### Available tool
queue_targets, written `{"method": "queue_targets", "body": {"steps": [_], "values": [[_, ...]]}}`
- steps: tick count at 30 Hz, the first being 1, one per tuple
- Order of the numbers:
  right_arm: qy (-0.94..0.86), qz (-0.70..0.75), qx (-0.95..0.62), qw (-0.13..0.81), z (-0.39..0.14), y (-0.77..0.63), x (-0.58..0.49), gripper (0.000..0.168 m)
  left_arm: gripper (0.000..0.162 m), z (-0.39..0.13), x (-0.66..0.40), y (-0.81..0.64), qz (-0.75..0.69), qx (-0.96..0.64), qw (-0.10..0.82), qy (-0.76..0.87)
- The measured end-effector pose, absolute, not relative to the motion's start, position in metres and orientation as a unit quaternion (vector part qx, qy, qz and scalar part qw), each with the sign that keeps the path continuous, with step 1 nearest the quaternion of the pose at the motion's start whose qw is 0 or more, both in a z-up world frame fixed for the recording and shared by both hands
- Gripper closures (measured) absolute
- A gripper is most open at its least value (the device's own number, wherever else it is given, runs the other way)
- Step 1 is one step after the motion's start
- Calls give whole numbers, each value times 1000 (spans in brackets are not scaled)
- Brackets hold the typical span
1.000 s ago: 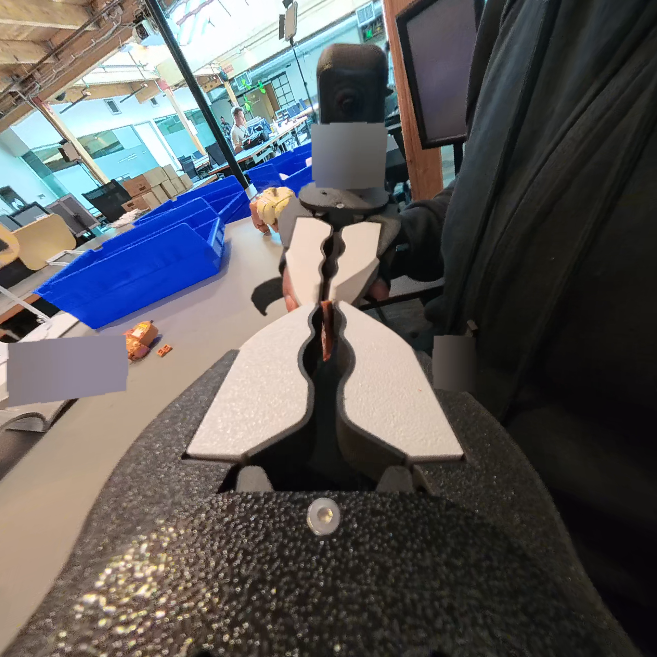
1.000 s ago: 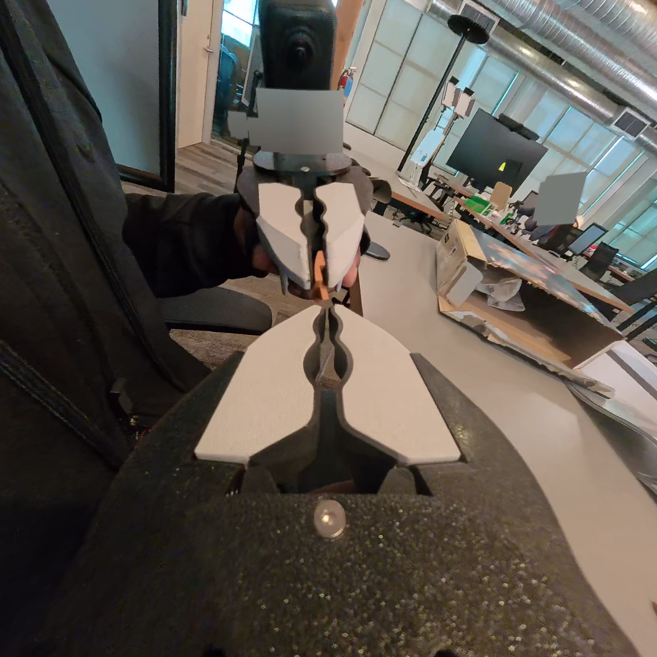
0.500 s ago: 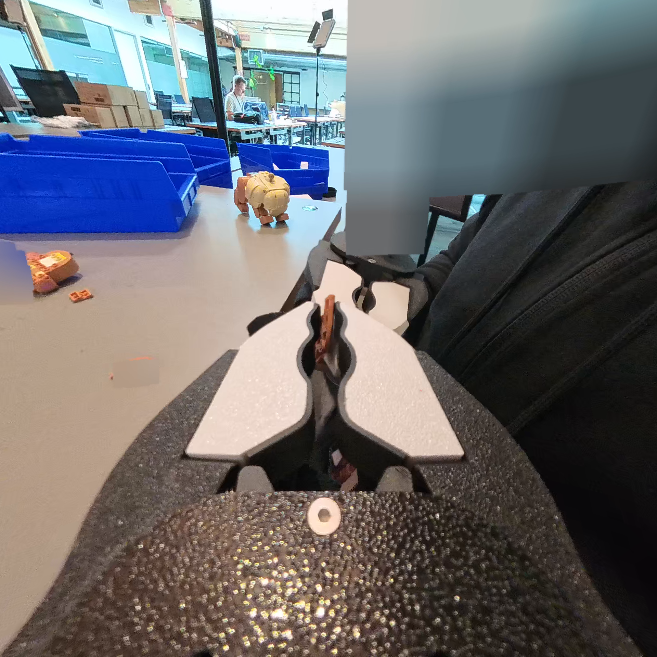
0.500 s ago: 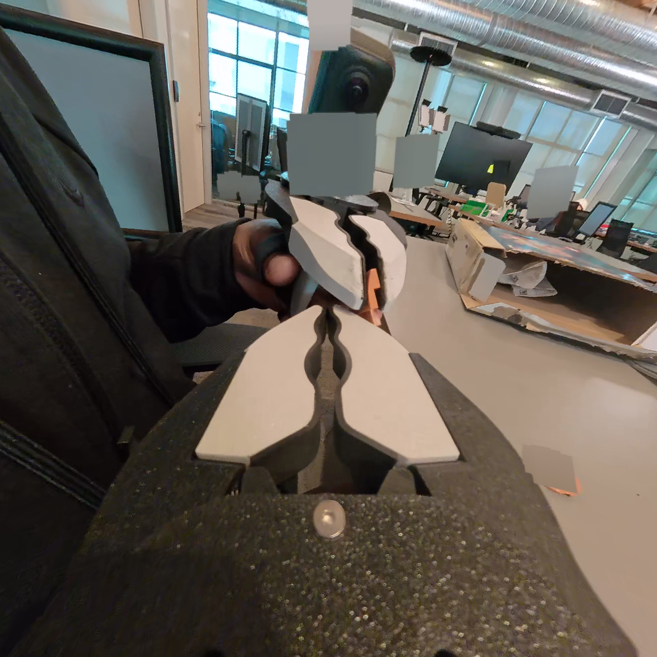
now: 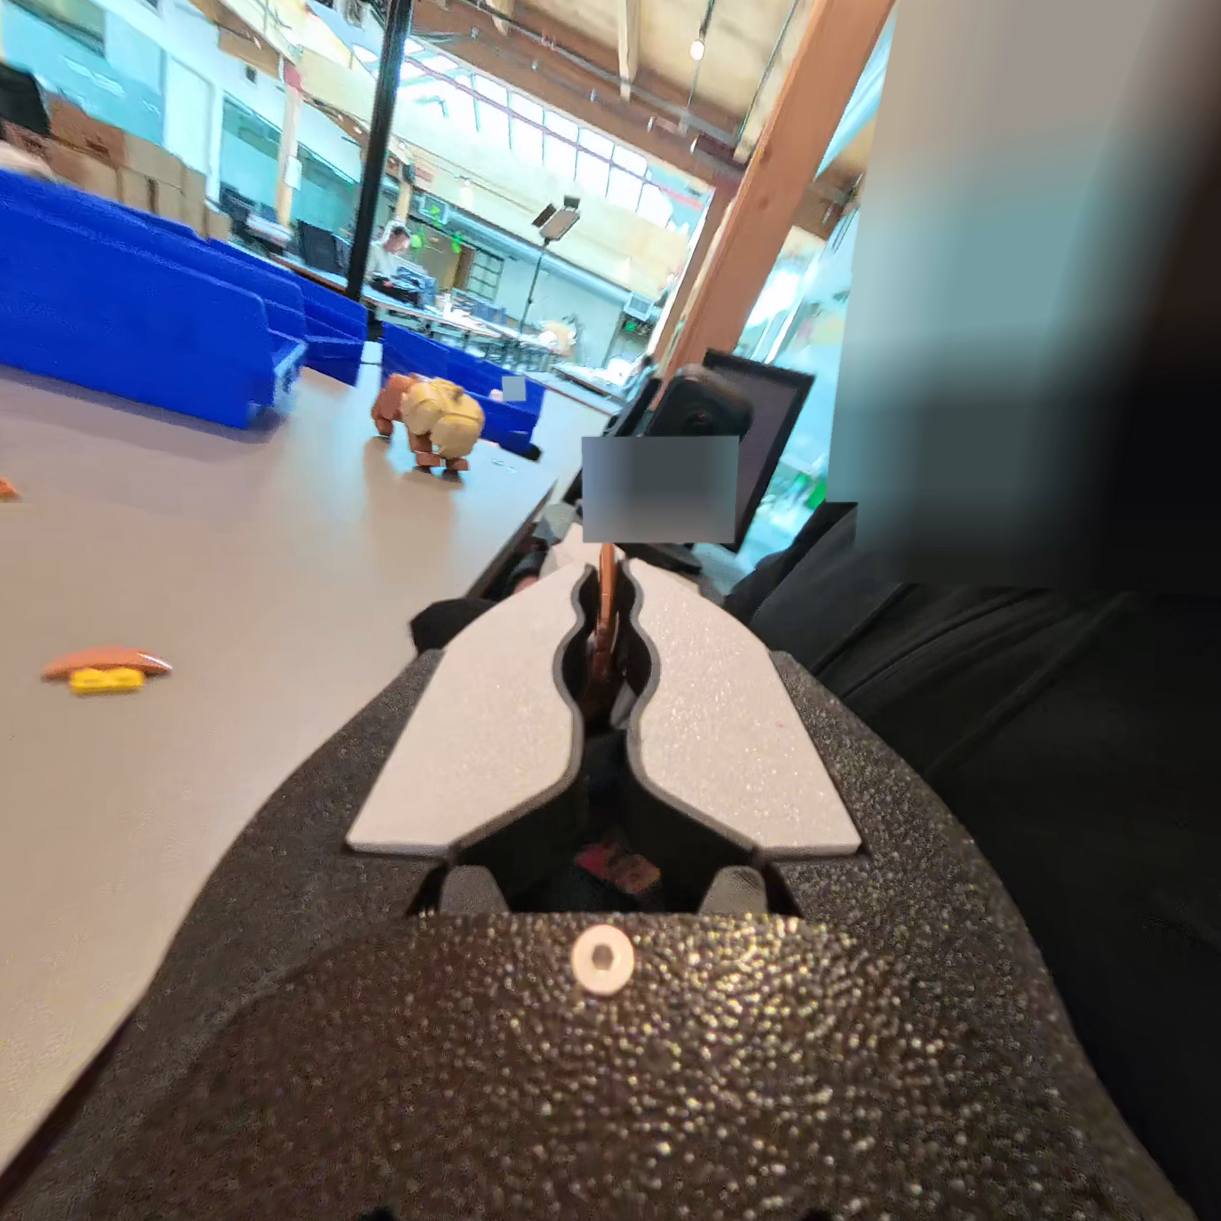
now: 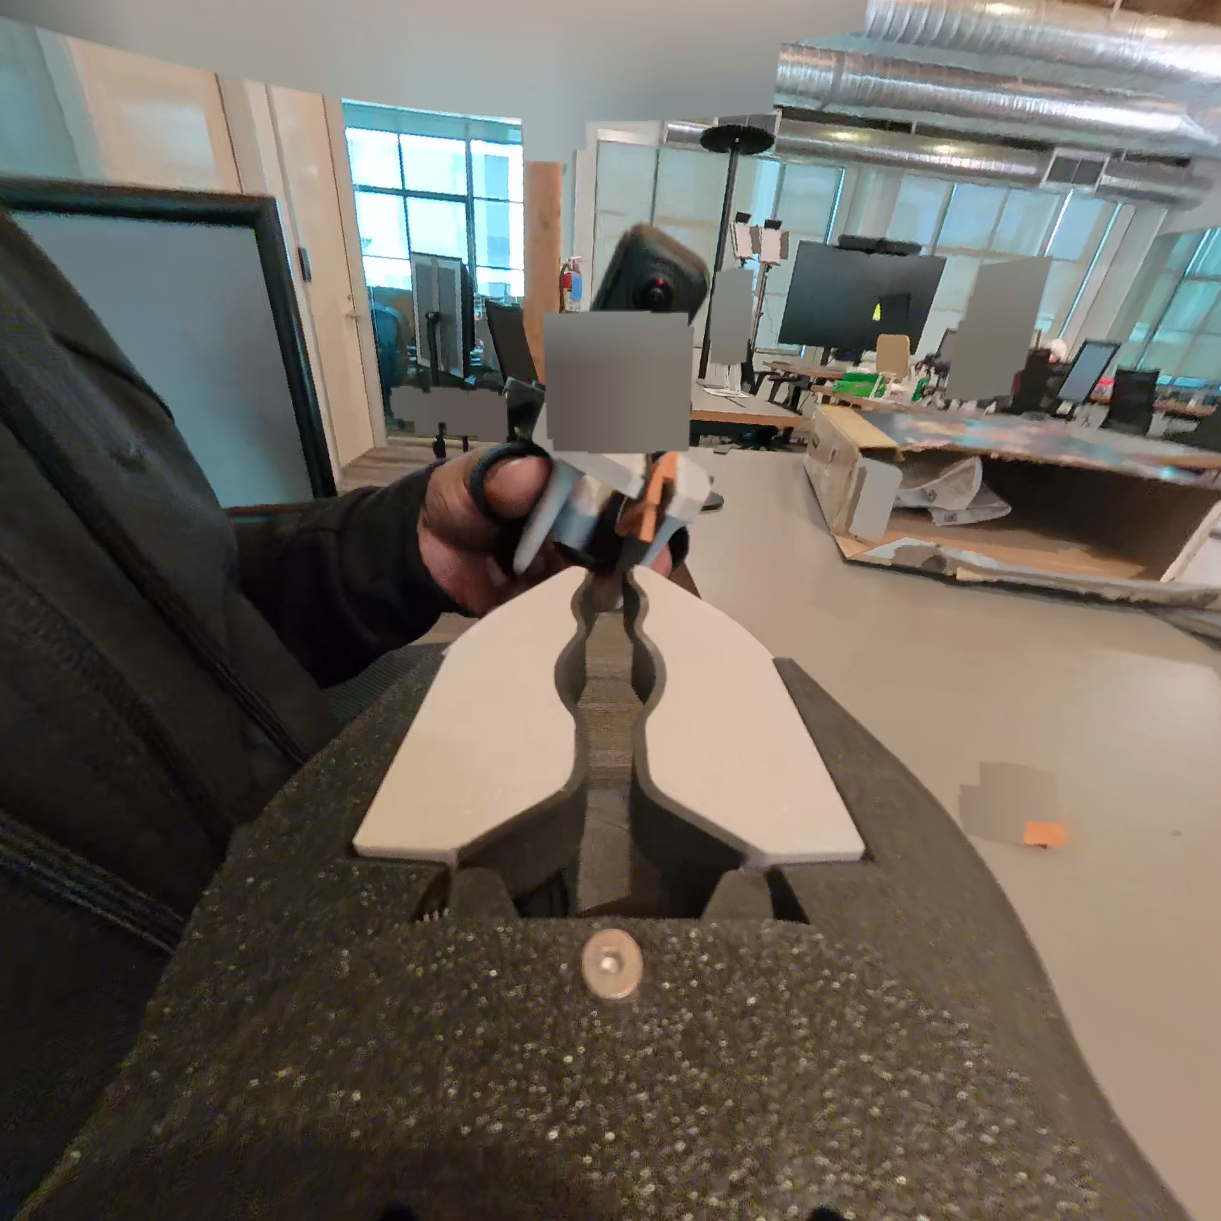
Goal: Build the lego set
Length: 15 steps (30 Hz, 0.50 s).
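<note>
Left hand-held gripper (image 5: 606,576) pinches brown plate (image 5: 604,618); blue bins' (image 5: 142,337) contents hidden.

Bright daylight from tall windows (image 6: 879,218); wide-angle bending at edges (background softly blurred), glinting speckles nearby.

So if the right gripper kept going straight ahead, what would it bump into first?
Probably the left gripper and the orange-brown lego piece it holds, just past the right gripper. Depth is hard to judge.

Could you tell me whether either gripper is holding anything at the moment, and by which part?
The left gripper pinches a thin brown lego piece on its flat sides, one end poking past its jaws. The right gripper holds nothing.
</note>
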State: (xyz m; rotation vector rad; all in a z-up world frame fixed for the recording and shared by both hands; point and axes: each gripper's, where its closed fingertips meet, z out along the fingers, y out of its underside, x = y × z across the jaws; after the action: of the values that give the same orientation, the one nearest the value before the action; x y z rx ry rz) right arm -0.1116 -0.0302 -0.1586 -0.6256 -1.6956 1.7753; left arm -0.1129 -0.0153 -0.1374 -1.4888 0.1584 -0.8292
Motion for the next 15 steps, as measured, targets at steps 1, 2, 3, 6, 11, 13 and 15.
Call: {"method": "queue_targets", "body": {"steps": [1,2,3,6,11,13,15], "values": [[-636,673,-249,284,-159,-30,-113,158,157,-138,-112,-14,-399,-650,645,50],[-633,677,-262,269,-159,-31,-114,157,157,-139,-111,-13,-428,-642,635,32],[-630,680,-274,256,-161,-31,-114,156,157,-140,-110,-11,-451,-635,627,18],[-611,691,-305,238,-162,-28,-115,164,156,-144,-106,-6,-487,-623,612,-10],[-574,719,-336,202,-165,-22,-108,168,156,-148,-98,0,-471,-645,602,-13],[-567,725,-338,196,-165,-21,-105,162,157,-149,-96,2,-449,-660,602,-10],[-564,726,-338,202,-164,-19,-101,161,157,-149,-94,3,-432,-673,601,-3]]}}
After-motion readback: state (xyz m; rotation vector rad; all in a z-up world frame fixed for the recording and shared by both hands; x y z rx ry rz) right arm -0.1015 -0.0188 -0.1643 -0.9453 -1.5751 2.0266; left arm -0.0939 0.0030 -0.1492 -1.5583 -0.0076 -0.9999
